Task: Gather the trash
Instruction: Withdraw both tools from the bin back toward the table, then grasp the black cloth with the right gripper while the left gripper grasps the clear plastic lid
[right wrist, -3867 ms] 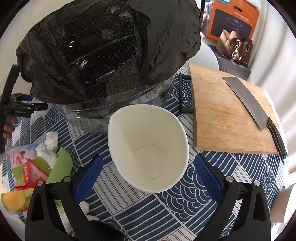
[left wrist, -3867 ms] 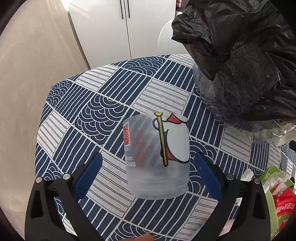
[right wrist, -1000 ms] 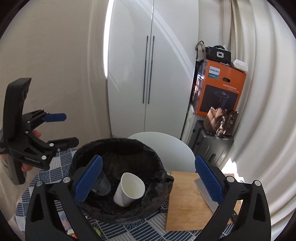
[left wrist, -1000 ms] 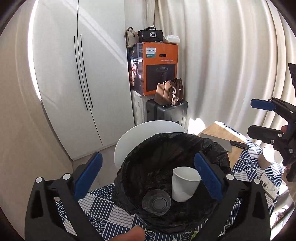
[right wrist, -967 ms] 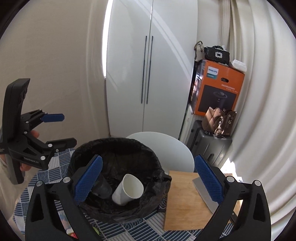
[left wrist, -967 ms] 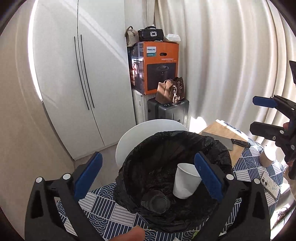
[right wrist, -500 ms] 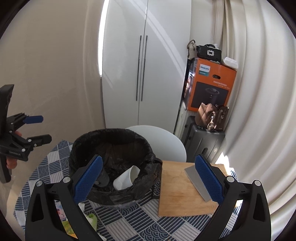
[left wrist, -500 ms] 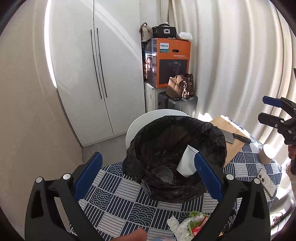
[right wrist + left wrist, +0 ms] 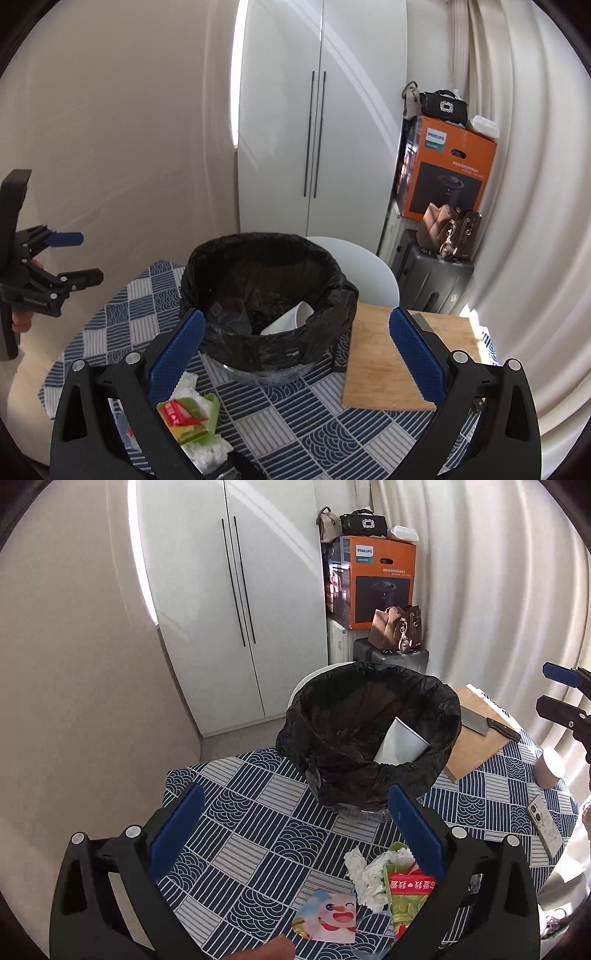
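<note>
Both your grippers, left (image 9: 293,834) and right (image 9: 295,354), are spread wide and hold nothing. The white cup (image 9: 400,743) and clear cup (image 9: 229,314) lie inside the black-lined bin (image 9: 369,690) at the table's (image 9: 251,812) far edge. Tissues (image 9: 365,875) and wrappers (image 9: 408,890) lie near its front edge.

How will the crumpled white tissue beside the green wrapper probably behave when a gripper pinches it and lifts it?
The crumpled white tissue looks soft and wrinkled, so it will likely compress flat between the pads rather than resist. It seems very light and should lift easily. It lies touching the green wrapper, so that may get dragged along. Both the left gripper and right gripper are open and empty.
</note>
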Demonstrator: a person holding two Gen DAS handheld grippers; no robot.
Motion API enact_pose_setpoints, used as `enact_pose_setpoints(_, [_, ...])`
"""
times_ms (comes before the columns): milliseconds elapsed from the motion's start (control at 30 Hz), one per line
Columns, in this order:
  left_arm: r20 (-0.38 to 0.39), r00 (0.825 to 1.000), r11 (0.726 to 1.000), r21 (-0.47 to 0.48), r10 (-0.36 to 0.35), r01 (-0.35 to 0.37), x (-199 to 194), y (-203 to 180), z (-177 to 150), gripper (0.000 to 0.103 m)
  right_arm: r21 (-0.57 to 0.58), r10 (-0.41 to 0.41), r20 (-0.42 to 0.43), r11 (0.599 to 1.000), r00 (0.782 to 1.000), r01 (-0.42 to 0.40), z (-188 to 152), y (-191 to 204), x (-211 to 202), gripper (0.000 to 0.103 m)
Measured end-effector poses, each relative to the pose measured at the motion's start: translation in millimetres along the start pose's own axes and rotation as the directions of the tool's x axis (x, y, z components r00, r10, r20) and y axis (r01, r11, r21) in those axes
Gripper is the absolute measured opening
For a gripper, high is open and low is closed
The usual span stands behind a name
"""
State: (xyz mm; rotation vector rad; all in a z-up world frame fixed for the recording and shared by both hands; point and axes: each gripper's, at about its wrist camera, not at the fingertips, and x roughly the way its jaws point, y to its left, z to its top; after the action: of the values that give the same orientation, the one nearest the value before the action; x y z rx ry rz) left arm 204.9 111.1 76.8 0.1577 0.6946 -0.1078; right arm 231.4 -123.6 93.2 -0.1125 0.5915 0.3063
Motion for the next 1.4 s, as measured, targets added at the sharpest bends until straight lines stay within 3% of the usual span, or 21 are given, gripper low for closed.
enact_pose_setpoints(533, [-0.107, 0.992, 0.992, -0.102, 0.066, -0.077, -25.1, -22.6, -83.3, 0.097, -0.051, 0.103, -0.07, 0.993, 0.992, -0.107, -56.1, 23.4, -12.4, 0.095])
enact_pose_setpoints(933, [-0.231, 0.97, 0.983, -0.15, 0.071, -0.107, -12.2, -33.3, -145.8, 0.097, -0.086, 0.16, -0.17, 0.981, 0.972, -0.177, -115.2, 25.3, -12.5, 0.095])
enact_pose_setpoints(1400, [-0.347, 0.937, 0.978, -0.176, 0.041, -0.108, 31.8, -29.8, -185.1, 0.097, -0.016, 0.239, -0.32, 0.966, 0.917, -0.258, -164.2, 33.2, 33.6, 0.095])
